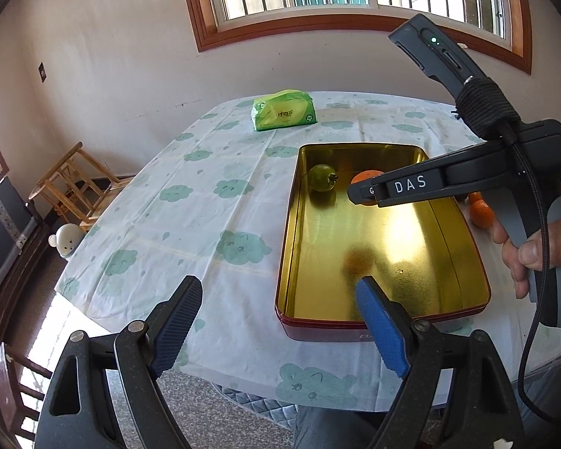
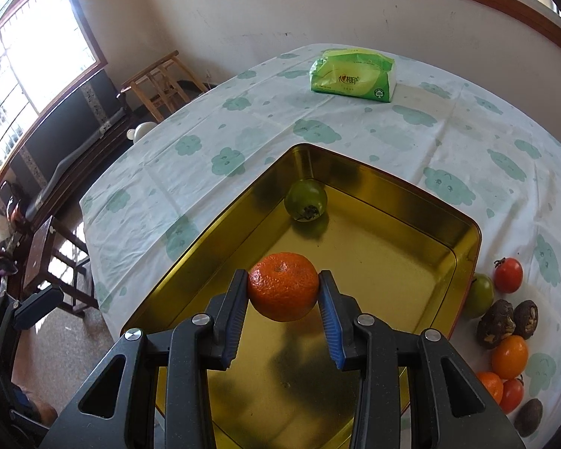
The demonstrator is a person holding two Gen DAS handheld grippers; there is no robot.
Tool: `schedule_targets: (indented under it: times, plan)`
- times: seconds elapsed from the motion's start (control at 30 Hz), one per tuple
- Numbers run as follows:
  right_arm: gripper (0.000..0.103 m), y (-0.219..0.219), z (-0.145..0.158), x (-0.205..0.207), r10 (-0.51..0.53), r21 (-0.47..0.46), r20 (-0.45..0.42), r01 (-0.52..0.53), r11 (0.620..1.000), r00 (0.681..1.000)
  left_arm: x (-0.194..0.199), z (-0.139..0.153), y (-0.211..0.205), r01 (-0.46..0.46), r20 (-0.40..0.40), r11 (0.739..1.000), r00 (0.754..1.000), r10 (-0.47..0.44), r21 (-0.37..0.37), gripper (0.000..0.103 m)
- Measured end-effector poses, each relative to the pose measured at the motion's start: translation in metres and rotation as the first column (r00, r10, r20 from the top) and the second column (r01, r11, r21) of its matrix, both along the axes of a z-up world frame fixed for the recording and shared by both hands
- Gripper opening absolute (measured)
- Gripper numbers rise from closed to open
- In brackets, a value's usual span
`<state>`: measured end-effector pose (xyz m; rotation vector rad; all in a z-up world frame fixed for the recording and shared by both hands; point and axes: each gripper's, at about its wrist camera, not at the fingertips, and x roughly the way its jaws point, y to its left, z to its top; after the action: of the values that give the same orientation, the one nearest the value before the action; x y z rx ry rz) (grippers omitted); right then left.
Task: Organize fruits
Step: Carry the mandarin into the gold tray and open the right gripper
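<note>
Right gripper jaws clamp orange mandarin above gold tin, frame centre; green tomato inside. Left gripper jaws wide, empty, lower frame.

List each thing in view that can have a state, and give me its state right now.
Left gripper: open, empty, near the tin's front edge.
Right gripper: shut on the round orange mandarin, above the tin.
Gold rectangular metal tin: open, lidless.
Round green tomato: resting inside the tin.
Green tissue pack: lying flat on the table.
</note>
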<state>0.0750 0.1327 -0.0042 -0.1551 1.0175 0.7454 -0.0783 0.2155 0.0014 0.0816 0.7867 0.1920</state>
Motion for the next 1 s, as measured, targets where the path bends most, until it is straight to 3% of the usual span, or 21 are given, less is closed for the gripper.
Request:
schedule_targets:
  times: [0.63, 0.77, 0.87, 1.0]
  plan:
    - [0.039, 0.036, -0.007, 0.019, -0.032, -0.051, -0.014, 0.031, 0.998, 0.999, -0.003, -0.007, 0.015, -0.023, -0.014, 1.0, 1.0, 0.023, -0.009, 0.083]
    - [0.04, 0.039, 0.0, 0.022, -0.045, -0.025, 0.007, 0.045, 0.999, 0.999, -0.003, -0.008, 0.016, -0.028, -0.02, 1.0, 0.999, 0.028, -0.009, 0.083]
    - [0.053, 0.031, 0.01, 0.022, -0.06, 0.048, 0.02, 0.059, 0.997, 0.998, -0.003, -0.008, 0.018, -0.036, -0.025, 0.999, 0.999, 0.036, -0.009, 0.083]
    - [0.055, 0.0, 0.026, 0.014, -0.103, 0.122, 0.055, 0.096, 0.988, 0.993, -0.006, -0.007, 0.019, -0.043, -0.026, 0.999, 0.999, 0.043, 0.0, 0.083]
